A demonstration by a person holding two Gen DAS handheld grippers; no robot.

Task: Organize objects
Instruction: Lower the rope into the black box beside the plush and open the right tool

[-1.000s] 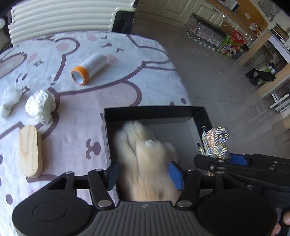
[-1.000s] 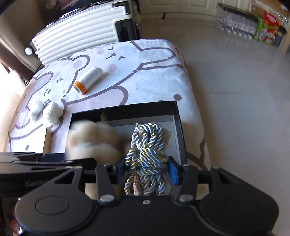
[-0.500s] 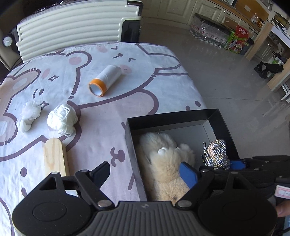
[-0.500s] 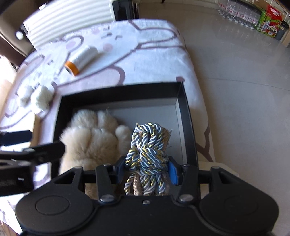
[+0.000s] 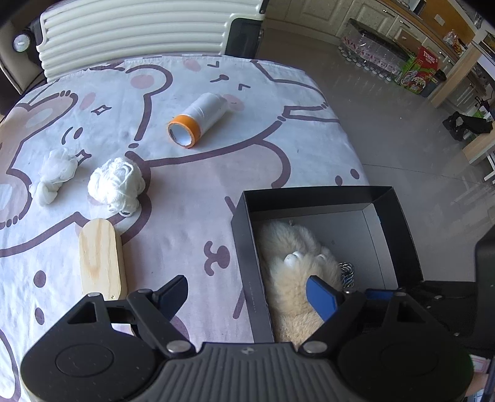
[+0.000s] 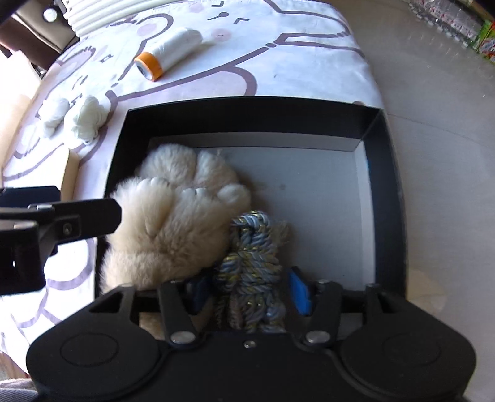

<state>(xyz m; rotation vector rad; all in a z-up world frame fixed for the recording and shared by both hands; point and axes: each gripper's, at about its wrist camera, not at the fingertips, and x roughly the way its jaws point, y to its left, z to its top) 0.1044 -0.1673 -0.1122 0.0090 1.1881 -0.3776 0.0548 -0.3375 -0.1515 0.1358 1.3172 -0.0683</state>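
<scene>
Where a second ago it clamped the twisted cord bundle (image 6: 247, 266), the right gripper (image 6: 247, 290) is now opening, the bundle loose between its pads inside the black box (image 6: 383, 185). The left gripper (image 5: 247, 293), spread wide, has released the plush paw (image 5: 297, 266), lower centre, beside the cord.

A ribbed white suitcase (image 5: 136, 27) stands beyond the counter's (image 5: 278, 160) far edge, which wears a bear-print cloth. Across the grey floor (image 5: 386, 130), bottle packs (image 5: 371, 49) and a green carton (image 5: 417, 74) line the cabinets (image 5: 321, 12).
</scene>
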